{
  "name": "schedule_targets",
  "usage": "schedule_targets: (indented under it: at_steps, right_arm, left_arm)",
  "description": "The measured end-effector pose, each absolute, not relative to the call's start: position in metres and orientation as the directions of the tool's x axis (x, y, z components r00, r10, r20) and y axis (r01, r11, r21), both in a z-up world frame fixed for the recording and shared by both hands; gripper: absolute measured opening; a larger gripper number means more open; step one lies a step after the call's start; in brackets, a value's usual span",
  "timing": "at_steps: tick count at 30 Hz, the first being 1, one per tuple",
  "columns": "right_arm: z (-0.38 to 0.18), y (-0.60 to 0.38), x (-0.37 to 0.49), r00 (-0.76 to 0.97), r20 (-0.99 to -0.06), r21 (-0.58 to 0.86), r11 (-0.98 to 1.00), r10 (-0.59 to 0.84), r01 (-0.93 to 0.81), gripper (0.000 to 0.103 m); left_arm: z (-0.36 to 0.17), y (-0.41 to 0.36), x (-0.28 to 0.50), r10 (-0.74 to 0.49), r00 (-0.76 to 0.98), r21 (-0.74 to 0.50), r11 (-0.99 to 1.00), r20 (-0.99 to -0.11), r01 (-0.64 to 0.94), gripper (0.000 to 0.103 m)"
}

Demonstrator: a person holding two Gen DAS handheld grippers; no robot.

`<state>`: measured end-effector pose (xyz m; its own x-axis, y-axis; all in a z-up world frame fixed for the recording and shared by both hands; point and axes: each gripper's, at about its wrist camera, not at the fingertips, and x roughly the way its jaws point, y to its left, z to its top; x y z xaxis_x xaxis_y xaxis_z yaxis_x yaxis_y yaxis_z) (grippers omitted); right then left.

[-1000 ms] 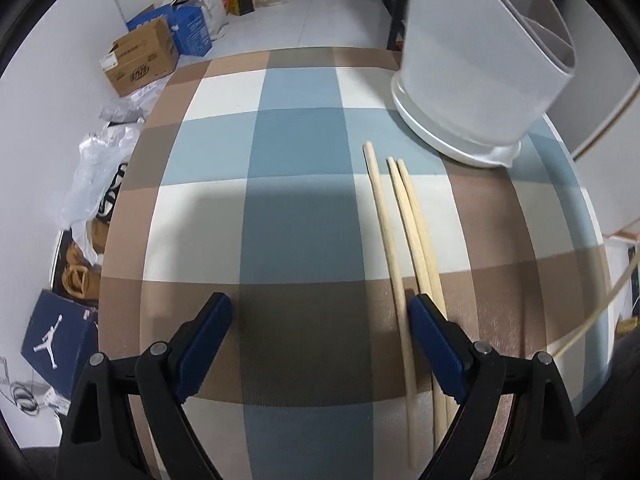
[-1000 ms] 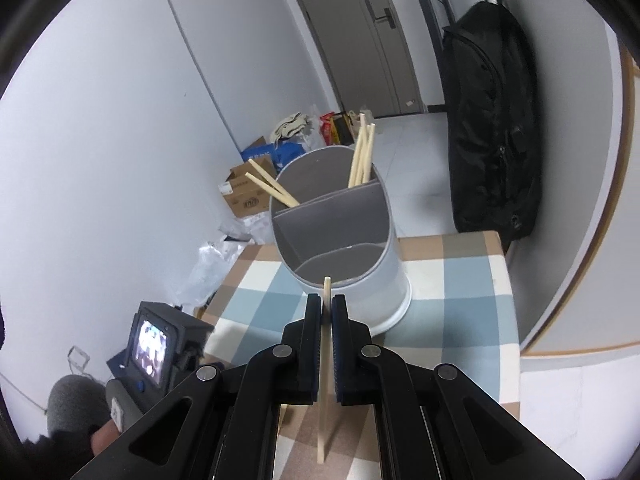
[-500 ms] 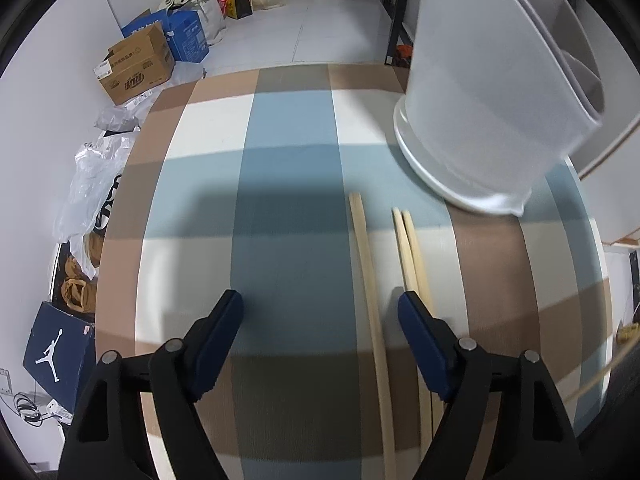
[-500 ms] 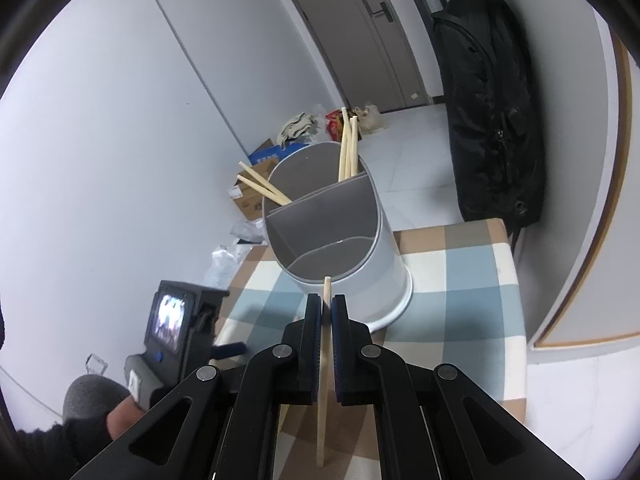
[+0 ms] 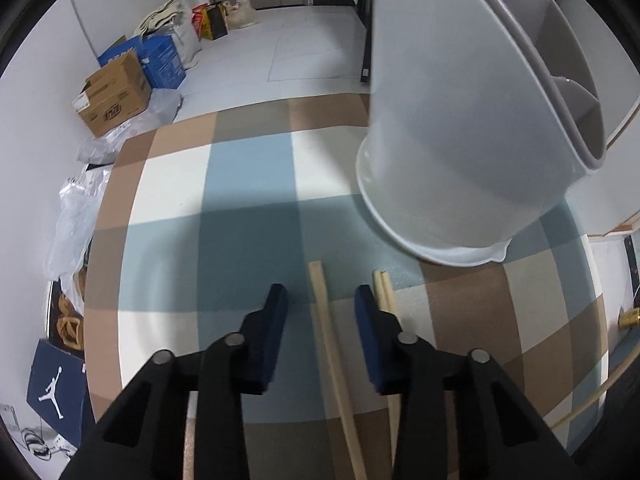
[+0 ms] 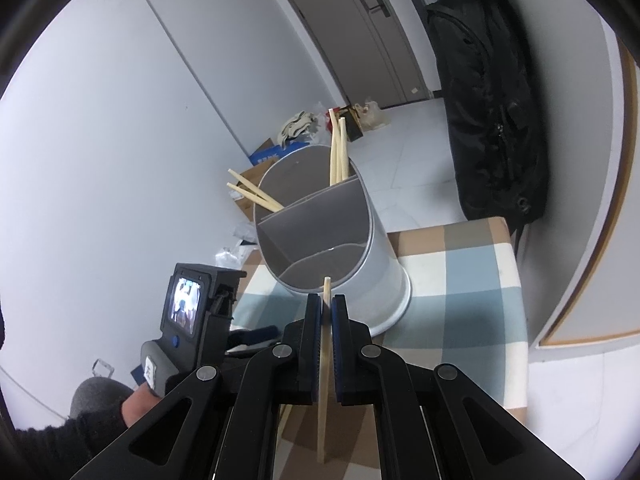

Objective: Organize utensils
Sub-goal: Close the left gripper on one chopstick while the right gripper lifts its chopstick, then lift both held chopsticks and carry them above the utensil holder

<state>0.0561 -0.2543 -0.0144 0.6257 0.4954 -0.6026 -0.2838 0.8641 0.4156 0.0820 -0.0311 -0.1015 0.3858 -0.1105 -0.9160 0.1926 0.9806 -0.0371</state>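
Left wrist: left gripper (image 5: pixel 320 300) parted astride chopstick (image 5: pixel 326 332) | box (image 5: pixel 56 392) Jumpman logo | right gripper (image 6: pixel 327 312) pinching chopstick (image 6: pixel 325 364)

walls: plain white (image 6: pixel 120 120), nothing hung on them
floor: pale grey tiles (image 5: pixel 288 52)
door: grey-brown (image 6: pixel 344 32) with a lever handle, at the far end
table: covered in a blue, tan and cream checked cloth (image 5: pixel 248 184)
clutter: cardboard box (image 5: pixel 114 96), blue box (image 5: pixel 164 60) and bags by the left wall
right side: big black bag (image 6: pixel 492 112) standing behind the table
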Motion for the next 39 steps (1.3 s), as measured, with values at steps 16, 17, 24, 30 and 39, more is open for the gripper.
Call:
schedule_targets:
  at_steps: [16,17,24,30,39]
  right_arm:
    - [-0.02,-0.253,0.064,0.615,-0.623,0.409,0.872,0.483,-0.27,0.004]
    - [-0.02,-0.253,0.065,0.616,-0.624,0.408,0.873,0.481,-0.267,0.004]
    - [-0.017,-0.253,0.062,0.629,-0.613,0.402,0.874,0.478,-0.272,0.004]
    - [-0.013,-0.253,0.052,0.643,-0.592,0.409,0.869,0.485,-0.28,0.004]
    - [-0.002,-0.248,0.033,0.678,-0.547,0.397,0.866,0.49,-0.305,0.004]
  left_arm:
    - [-0.098,-0.027,0.092,-0.165,0.386,-0.112,0.982,-0.908,0.155,0.002]
    - [-0.097,-0.025,0.091,-0.17,0.39,-0.121,0.982,-0.905,0.146,0.002]
    - [-0.07,-0.02,0.077,-0.193,0.482,-0.15,0.98,-0.855,0.128,0.002]
    - [-0.049,-0.01,0.058,-0.229,0.547,-0.19,0.973,-0.805,0.128,0.002]
    - [-0.024,0.005,0.043,-0.266,0.65,-0.252,0.961,-0.712,0.118,0.002]
